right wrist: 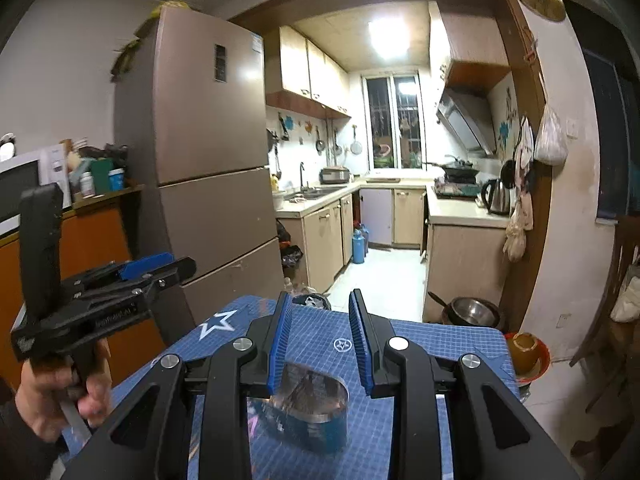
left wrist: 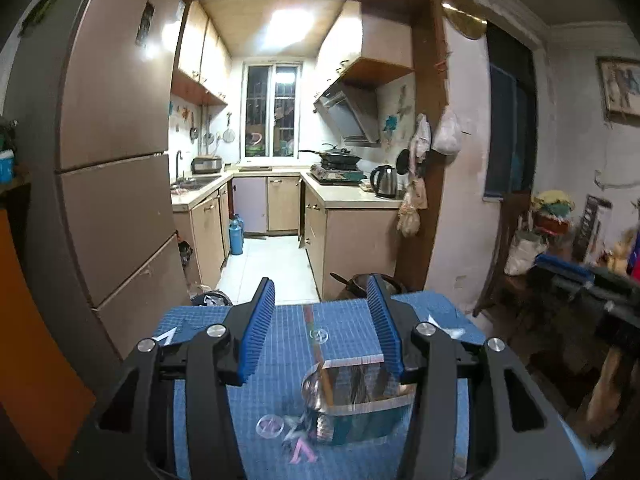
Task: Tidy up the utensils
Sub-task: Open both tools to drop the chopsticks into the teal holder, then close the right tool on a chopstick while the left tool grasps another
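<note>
At the far left of the right wrist view a person's hand (right wrist: 52, 392) holds the left gripper (right wrist: 152, 264) off the left edge of the worktop (right wrist: 440, 344), in front of the fridge (right wrist: 208, 140). Its own camera shows its fingers (left wrist: 256, 332) released, spread wide with nothing between them. From that camera the shiny utensil holder (left wrist: 360, 396) stands low and right of centre on the blue grid mat (left wrist: 272, 360), close in front of the right-hand finger. A thin stick-like utensil (left wrist: 316, 344) leans out of the holder. Its long axis runs away from the camera toward the far edge, almost in line with the gripper's pointing. A rounded gleam at the holder's left rim may be a spoon bowl, but blur leaves that unsure. Further right, the right gripper (right wrist: 321, 296) is also released, its fingers (right wrist: 280, 344) parted more narrowly and empty. The holder (right wrist: 316, 416) stands just below and between them, so this hand looks the better lined up and nearer. Room is tight beyond. The worktop ends just past the fingertips, with a steel pot (right wrist: 472, 312) on the floor behind and a brown bowl (right wrist: 524, 348) beside the right edge. Any reach, in my judgement, should stay short and low over the mat.
</note>
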`<state>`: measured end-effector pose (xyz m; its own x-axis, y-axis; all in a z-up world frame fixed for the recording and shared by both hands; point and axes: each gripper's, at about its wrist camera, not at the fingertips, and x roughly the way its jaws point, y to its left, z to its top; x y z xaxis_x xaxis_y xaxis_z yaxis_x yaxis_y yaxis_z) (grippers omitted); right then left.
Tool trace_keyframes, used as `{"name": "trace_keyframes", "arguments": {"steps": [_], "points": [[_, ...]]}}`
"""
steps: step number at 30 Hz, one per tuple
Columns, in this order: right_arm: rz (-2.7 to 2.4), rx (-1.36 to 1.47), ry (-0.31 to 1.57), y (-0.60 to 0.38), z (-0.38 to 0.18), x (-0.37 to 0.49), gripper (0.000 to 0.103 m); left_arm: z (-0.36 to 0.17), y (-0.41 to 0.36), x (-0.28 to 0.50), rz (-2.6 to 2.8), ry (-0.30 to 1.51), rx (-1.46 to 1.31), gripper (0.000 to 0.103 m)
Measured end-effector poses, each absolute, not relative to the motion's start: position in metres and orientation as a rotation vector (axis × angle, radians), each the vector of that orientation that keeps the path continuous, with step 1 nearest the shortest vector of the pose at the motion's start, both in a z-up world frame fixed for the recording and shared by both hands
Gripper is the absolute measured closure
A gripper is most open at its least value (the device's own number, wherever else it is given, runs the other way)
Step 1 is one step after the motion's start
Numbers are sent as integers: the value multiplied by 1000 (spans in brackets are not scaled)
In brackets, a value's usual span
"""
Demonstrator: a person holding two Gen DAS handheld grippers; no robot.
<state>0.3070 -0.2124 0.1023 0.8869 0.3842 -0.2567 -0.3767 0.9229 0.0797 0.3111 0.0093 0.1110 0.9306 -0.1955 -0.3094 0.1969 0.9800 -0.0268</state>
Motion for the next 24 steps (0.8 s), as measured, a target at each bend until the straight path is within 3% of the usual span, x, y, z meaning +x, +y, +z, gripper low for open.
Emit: {"name": "trace_keyframes", "arguments": {"steps": [6, 14, 19, 24], "points": [[413, -3, 292, -249, 35, 186, 72, 67, 47, 205, -170, 352, 92, 45], [363, 75, 466, -279, -102, 101, 72, -65, 86, 114, -127, 578, 80, 46], [349, 95, 539, -279, -140, 91, 72, -118, 87, 98, -177, 687, 46, 61], [351, 94, 558, -278, -150, 87, 72, -126, 75, 92, -233, 679, 57, 61]]}}
